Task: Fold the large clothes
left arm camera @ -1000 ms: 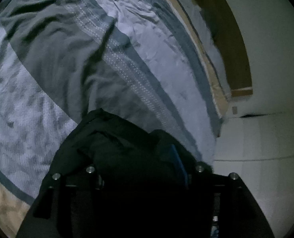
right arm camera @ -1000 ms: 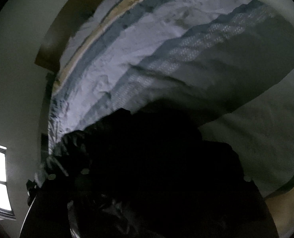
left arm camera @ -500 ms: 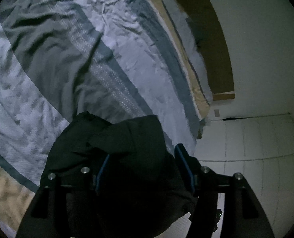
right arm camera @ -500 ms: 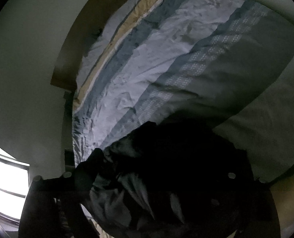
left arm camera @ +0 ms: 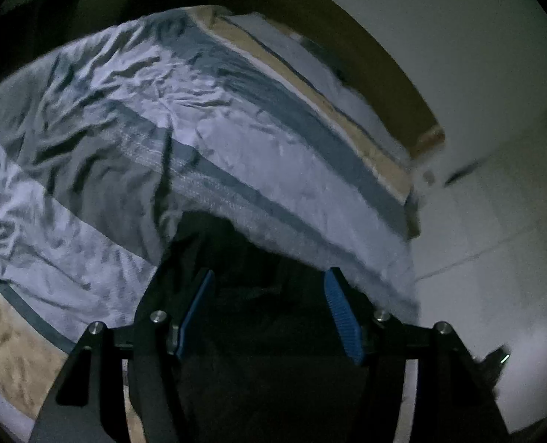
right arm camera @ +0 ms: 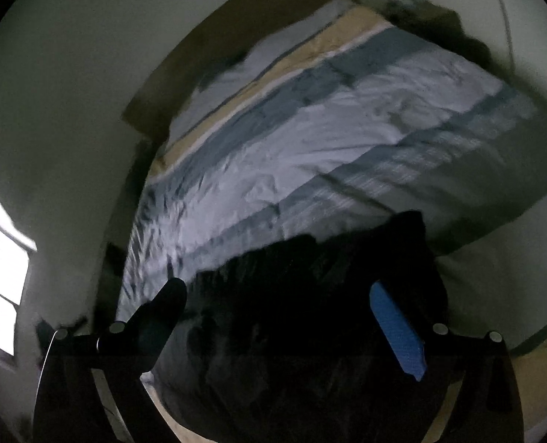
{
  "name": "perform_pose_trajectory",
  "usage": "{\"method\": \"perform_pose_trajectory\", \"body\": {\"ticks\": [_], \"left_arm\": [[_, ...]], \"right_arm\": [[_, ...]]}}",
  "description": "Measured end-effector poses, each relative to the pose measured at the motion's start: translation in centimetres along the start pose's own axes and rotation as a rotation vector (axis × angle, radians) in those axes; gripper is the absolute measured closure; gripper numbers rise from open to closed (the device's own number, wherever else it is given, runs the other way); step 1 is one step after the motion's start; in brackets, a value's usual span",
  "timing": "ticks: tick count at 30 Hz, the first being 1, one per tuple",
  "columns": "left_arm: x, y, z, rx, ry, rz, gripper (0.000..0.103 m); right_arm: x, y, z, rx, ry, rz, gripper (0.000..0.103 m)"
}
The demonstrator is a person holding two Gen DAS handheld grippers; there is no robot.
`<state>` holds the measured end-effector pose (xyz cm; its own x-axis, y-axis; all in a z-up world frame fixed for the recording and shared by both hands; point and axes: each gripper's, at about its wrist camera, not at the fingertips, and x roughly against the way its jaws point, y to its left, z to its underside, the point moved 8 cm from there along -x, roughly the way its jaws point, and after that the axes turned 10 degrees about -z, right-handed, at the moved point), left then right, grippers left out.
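Dark garment is lying released on the bed between both wide-open tongs, risking slumping unfolded.

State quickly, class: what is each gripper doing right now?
Left gripper: open, nothing gripped, dark garment lying below it.
Right gripper: open, holding nothing, garment beneath.

A bed with a rumpled striped cover in white, grey-blue and tan carries a dark garment, which lies on it just beyond and below the fingers.
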<state>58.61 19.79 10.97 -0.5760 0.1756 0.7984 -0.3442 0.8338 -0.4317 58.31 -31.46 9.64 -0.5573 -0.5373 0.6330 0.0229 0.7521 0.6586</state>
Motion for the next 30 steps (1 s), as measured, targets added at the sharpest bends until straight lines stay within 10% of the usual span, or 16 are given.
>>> {"method": "perform_pose_trajectory", "body": {"ticks": [13,30], "left_arm": [[-9.1,-12.6,14.9,-0.464,0.018,-0.046,0.043],[-25.9,-17.5,11.3,-0.607,0.078,-0.194,0.039]], "right_arm": [[-7.6,2.8,8.8,0.236,0.065,0.143,0.004],[-21.5,-3.2,3.2,0.246,0.187,0.261,0.000]]}}
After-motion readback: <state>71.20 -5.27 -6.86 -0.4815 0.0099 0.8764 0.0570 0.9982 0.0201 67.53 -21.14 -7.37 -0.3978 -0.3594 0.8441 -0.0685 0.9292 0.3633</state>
